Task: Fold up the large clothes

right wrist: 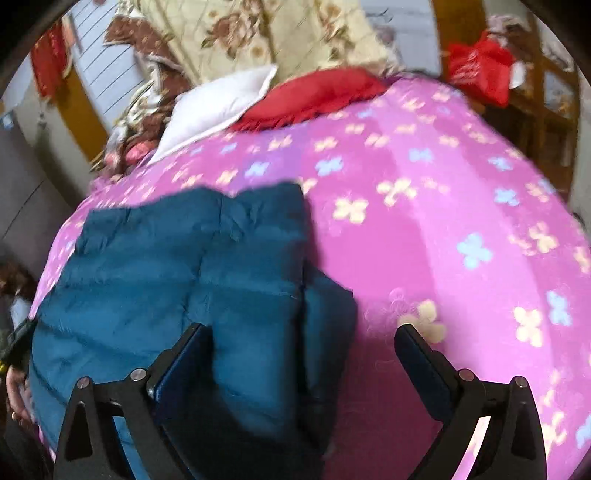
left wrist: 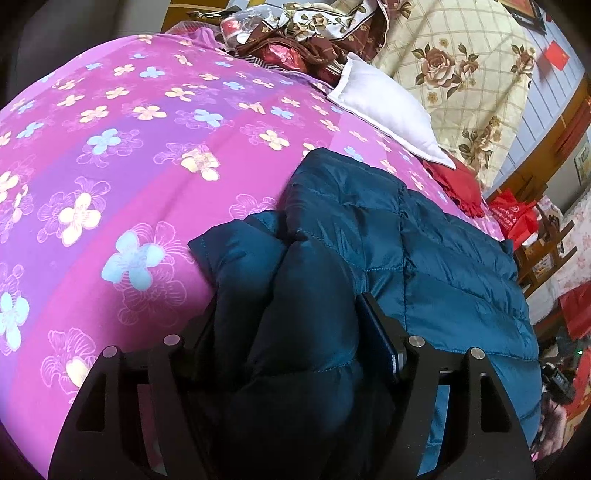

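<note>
A teal quilted down jacket point(left wrist: 424, 258) lies folded on a pink flowered bedspread point(left wrist: 110, 155). My left gripper point(left wrist: 288, 317) is shut on a bunched fold of the jacket, which fills the gap between its fingers. In the right wrist view the jacket point(right wrist: 166, 266) lies at lower left on the bedspread point(right wrist: 443, 221). My right gripper point(right wrist: 303, 343) is open just above the jacket's right edge, its left finger point(right wrist: 184, 354) over the fabric and its right finger point(right wrist: 417, 350) over the bedspread. This view is motion-blurred.
A white pillow point(left wrist: 388, 110), a red cloth point(left wrist: 458, 184) and a beige rose-print quilt point(left wrist: 461, 74) lie at the head of the bed. Brown floral bedding point(left wrist: 314, 33) is heaped beside them. A red bag point(left wrist: 517, 218) and wooden furniture stand past the bed's edge.
</note>
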`<action>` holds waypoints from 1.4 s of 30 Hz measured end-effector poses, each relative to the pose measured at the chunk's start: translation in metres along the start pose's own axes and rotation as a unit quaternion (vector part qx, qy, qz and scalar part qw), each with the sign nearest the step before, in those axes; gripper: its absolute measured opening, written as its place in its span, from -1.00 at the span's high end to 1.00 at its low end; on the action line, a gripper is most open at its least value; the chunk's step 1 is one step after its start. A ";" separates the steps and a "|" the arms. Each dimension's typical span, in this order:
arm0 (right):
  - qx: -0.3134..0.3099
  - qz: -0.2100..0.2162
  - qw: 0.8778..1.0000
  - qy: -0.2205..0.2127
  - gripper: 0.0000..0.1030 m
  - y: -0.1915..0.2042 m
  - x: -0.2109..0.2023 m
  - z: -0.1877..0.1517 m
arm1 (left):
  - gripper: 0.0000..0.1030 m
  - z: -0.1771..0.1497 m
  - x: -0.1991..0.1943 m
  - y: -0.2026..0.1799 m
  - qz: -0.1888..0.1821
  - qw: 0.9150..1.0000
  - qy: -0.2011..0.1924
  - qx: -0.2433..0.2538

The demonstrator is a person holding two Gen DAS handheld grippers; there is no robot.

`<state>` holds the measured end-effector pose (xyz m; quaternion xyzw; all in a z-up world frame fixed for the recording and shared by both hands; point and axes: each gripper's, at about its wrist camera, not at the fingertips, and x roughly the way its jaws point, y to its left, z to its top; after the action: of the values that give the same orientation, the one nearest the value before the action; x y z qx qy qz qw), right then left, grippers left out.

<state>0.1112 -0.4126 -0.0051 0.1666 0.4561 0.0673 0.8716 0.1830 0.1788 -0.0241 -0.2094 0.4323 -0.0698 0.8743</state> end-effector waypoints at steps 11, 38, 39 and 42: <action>-0.011 0.213 0.977 -0.020 -0.15 -0.029 0.004 -0.020 | -0.42 0.000 0.001 -0.002 -0.005 1.000 0.002 0.004; -0.023 0.174 0.984 -0.012 -0.25 -0.018 0.026 -0.008 | -0.43 -0.009 -0.006 -0.007 -0.026 0.999 0.028 0.023; -0.030 0.167 0.985 -0.015 -0.14 -0.015 0.025 -0.007 | -0.15 -0.010 -0.005 -0.010 -0.021 0.999 0.024 0.028; -0.068 0.132 0.989 -0.030 0.19 0.002 0.014 -0.005 | 0.41 -0.012 -0.013 -0.021 -0.002 0.998 -0.001 0.057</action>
<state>0.1153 -0.4063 -0.0174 0.1676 0.3981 0.2072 0.8778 0.1667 0.1599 -0.0118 -0.1604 0.4263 -0.0963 0.8850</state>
